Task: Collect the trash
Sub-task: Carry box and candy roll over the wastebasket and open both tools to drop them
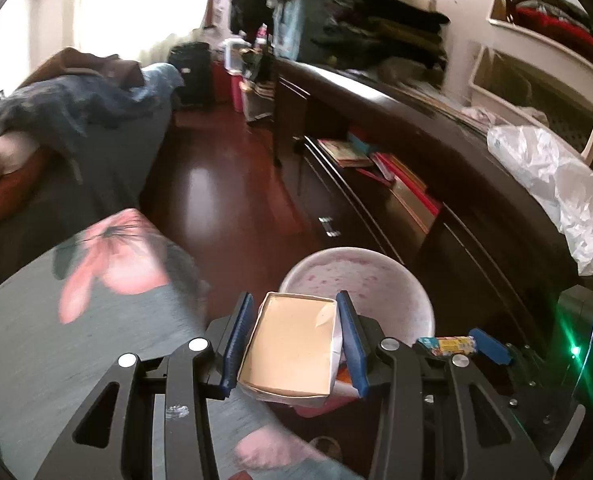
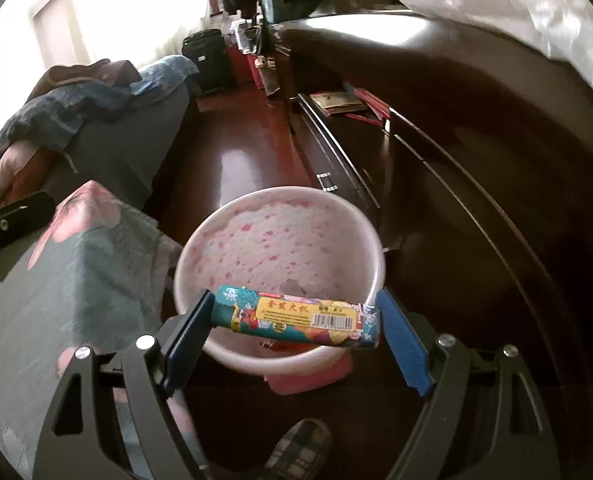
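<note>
Gripping a small open box (image 1: 292, 350) between blue pads: left gripper (image 1: 294, 346), fingers narrow, box tilted with its tan inside showing. Clamping a long colourful packet (image 2: 294, 316) end to end: right gripper (image 2: 294, 334), fingers wide. Hanging just beyond and below both, a pink-speckled white bin (image 2: 280, 256), packet crossing over its near rim. Lying left of the bin, a grey floral bedcover (image 1: 96, 280). Running along the right, a dark cabinet (image 1: 436, 152) with a white plastic bag (image 1: 544, 168) on top. Stretching farther back, glossy red-brown floor (image 1: 224, 184).
</note>
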### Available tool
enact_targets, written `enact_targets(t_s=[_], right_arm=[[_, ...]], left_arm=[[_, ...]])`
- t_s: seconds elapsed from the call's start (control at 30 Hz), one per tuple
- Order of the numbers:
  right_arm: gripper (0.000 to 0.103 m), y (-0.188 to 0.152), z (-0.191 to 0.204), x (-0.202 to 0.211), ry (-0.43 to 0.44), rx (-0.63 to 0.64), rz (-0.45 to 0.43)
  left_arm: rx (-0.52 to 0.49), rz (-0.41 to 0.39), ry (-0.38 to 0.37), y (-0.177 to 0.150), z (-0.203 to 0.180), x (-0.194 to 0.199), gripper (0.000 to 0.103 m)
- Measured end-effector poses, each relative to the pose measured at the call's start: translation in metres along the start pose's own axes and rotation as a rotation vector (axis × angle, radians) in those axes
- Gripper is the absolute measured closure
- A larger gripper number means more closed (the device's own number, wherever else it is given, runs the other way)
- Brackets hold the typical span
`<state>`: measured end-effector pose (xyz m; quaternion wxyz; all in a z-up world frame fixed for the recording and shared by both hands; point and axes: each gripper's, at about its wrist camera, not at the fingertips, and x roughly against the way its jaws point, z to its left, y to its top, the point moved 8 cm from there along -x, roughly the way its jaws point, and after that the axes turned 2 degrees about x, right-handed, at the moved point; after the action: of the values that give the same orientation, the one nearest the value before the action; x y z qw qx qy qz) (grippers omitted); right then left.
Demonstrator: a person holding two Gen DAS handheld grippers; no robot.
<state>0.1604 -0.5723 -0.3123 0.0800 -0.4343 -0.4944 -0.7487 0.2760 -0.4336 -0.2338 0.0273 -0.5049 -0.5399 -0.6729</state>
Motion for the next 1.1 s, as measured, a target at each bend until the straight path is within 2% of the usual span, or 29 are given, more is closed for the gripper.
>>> enact_targets(t_s=[0.2, 0.3, 0.33, 0.37, 0.43, 0.77, 0.93, 1.1], right_arm=[[0.021, 0.012, -0.011, -0.030, -0.001, 0.007, -0.010], [0.021, 0.016, -0.012, -0.044, 0.010, 0.013, -0.014], [0.021, 0.018, -0.010, -0.048, 0.012, 0.016, -0.015], [0.020, 0.020, -0.009, -0.053, 0.012, 0.022, -0.019], [0.019, 0.022, -0.008, -0.059, 0.001, 0.029, -0.023], [0.014, 0.026, -0.001, -0.057, -0.009, 0.057, -0.045], [0.013, 0.022, 0.013, -0.032, -0.022, 0.088, -0.043], [0.009, 0.018, 0.046, 0.012, -0.013, 0.154, -0.073]], left_arm=[[-0.015, 0.033, -0.019, 0.009, -0.020, -0.039, 0.060], [-0.005, 0.046, -0.036, 0.014, -0.028, -0.055, 0.054], [-0.001, 0.046, -0.039, 0.016, -0.029, -0.059, 0.041], [0.004, 0.043, -0.044, 0.018, -0.031, -0.061, 0.023], [0.011, 0.020, -0.059, 0.023, -0.033, -0.061, 0.015], [0.064, -0.038, -0.026, 0.033, -0.003, -0.031, 0.007], [0.063, -0.074, 0.055, 0.023, 0.026, 0.002, 0.004], [0.077, -0.107, 0.153, 0.003, 0.065, 0.045, 0.004]])
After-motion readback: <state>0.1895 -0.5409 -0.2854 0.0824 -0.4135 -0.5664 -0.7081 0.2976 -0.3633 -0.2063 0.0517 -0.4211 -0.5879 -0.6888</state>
